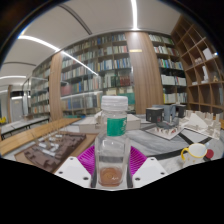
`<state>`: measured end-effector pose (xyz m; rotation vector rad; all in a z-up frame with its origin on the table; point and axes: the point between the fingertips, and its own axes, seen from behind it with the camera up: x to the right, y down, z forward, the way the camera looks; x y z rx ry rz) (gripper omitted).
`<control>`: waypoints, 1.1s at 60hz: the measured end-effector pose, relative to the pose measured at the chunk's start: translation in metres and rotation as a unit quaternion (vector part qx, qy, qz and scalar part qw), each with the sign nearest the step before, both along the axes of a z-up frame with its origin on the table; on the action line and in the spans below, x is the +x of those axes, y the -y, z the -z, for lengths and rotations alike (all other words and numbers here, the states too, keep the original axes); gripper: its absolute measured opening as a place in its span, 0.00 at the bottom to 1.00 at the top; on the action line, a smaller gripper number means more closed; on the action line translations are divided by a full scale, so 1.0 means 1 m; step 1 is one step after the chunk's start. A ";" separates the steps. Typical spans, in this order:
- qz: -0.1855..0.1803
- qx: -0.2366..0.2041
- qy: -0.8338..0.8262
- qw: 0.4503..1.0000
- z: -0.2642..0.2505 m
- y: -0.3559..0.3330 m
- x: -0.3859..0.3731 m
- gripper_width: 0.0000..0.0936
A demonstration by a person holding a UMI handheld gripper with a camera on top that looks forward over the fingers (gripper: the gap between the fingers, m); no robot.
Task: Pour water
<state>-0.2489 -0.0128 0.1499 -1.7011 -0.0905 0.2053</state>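
A clear plastic bottle (112, 145) with a white cap and a green label band stands upright between my fingers, lifted above the table. My gripper (111, 162) is shut on the bottle, with both magenta pads (88, 158) pressing its sides. A brownish patch shows through the bottle's lower part. I cannot see a cup or other vessel.
A white table (170, 140) extends beyond the fingers, with models and small objects (162, 115) on its right part and a round white item (198, 150) nearer. Another table (40, 150) lies to the left. Tall bookshelves (95, 70) fill the background.
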 end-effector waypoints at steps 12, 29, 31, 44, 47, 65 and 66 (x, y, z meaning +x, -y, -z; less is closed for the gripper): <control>-0.107 0.029 -0.293 0.950 -0.134 0.036 0.022 0.43; -0.212 -0.026 -0.725 0.655 -0.192 0.030 0.132 0.43; -0.206 -0.030 -0.751 0.626 -0.183 0.022 0.144 0.43; -0.134 -0.077 -0.851 0.502 -0.093 -0.008 0.207 0.43; -0.121 -0.085 -0.861 0.486 -0.078 -0.008 0.216 0.43; -0.130 -0.115 -0.851 0.496 -0.090 -0.003 0.198 0.43; -0.131 -0.114 -0.842 0.510 -0.092 -0.013 0.198 0.43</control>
